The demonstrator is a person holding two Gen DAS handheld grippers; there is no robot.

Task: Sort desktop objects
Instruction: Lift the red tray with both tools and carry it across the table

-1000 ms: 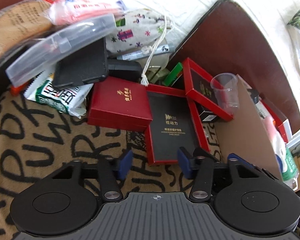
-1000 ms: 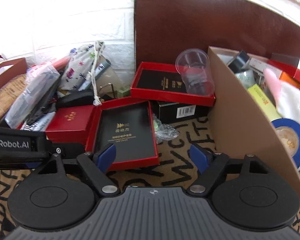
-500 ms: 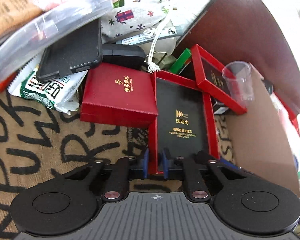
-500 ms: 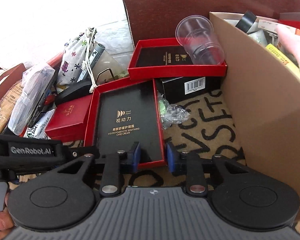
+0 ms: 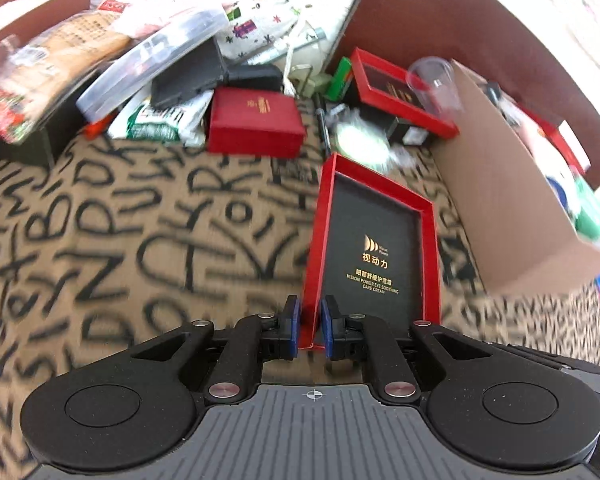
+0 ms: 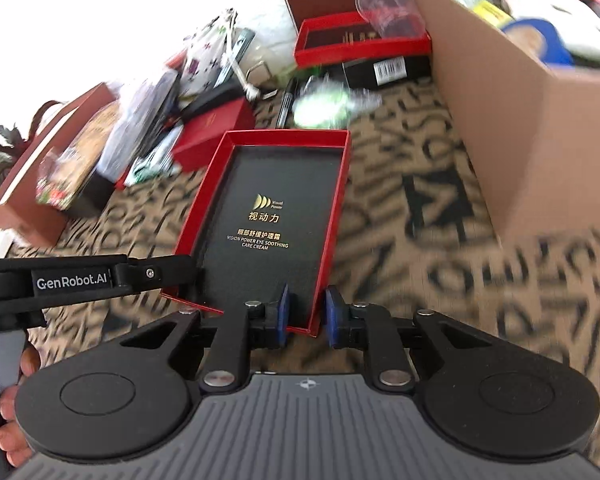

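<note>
An open red box (image 5: 376, 248) with a black inside and gold lettering lies lengthwise in front of me, apart from the pile behind it. My left gripper (image 5: 310, 328) is shut on the rim at its near left corner, one blue pad on each side of the red wall. My right gripper (image 6: 306, 316) pinches the wall at the near right corner of the red box (image 6: 268, 200), and its jaws are still closing on it. In the right wrist view a hand (image 6: 12, 400) holds the left tool at the box's left side.
A cardboard box (image 5: 512, 200) full of items stands to the right. Behind lie a closed red case (image 5: 256, 120), a black pen (image 5: 322, 128), a crumpled wrapper (image 5: 360, 140), a second red box (image 5: 396, 88) bearing a clear cup (image 5: 436, 80), and stacked packets. A lettered mat (image 5: 140, 240) covers the table.
Both grippers closed on the red box's near rim, then drew it back out of the pile toward me. The pen and wrapper it hid now show.
</note>
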